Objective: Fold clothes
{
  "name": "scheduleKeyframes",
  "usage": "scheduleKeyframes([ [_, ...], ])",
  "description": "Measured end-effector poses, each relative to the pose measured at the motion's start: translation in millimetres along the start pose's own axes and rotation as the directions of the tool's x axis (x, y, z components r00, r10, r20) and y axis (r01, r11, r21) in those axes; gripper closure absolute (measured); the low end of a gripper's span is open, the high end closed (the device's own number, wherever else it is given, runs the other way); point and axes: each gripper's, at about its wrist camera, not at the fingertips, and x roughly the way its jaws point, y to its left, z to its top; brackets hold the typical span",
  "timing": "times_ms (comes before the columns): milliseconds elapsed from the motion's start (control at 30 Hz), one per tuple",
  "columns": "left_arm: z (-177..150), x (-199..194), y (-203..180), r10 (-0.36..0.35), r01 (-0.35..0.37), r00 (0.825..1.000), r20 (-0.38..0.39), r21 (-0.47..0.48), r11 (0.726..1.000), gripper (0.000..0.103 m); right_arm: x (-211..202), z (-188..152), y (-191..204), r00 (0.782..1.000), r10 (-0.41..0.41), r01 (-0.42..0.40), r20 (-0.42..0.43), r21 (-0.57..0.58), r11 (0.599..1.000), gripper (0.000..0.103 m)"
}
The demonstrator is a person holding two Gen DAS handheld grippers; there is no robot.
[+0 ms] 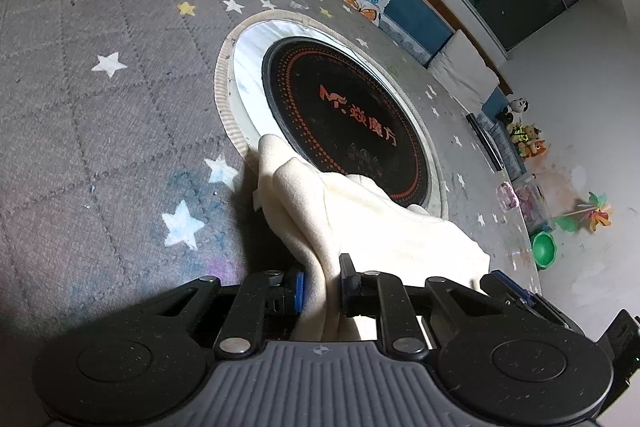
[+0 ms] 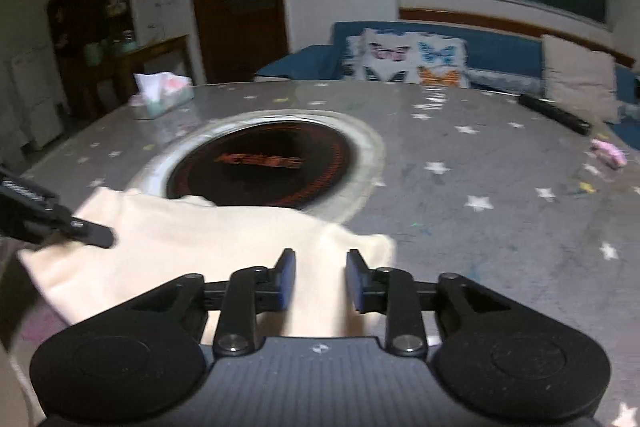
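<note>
Cream garment (image 2: 208,243) stretched sideways just short of the burner (image 2: 260,167); left hand-held gripper (image 1: 320,283) pinched its fabric, right hand-held gripper (image 2: 320,279) gaped partway over its opposite corner.

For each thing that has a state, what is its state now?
Left gripper: shut on cloth.
Right gripper: open, above cloth.
Cloth: cream, bunched, partly over the hob's near rim.
Hob: no pot on it.
Tissue box: tissue sticking out.
</note>
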Motion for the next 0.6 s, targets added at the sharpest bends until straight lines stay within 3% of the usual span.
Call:
scheduleKeyframes([
  [167, 0, 0, -1, 0.005, -0.005, 1.0, 0.002, 0.011, 1.0, 0.085, 7, -2, -10, 0.999, -0.036, 0.035, 0.006, 0.064, 0.997, 0.064],
  [600, 0, 0, -6, 0.03, -0.03, 1.0, 0.005, 0.043, 0.999, 0.085, 11, -12, -30, 0.999, 0.012, -0.024, 0.039, 0.311, 0.95, 0.067],
])
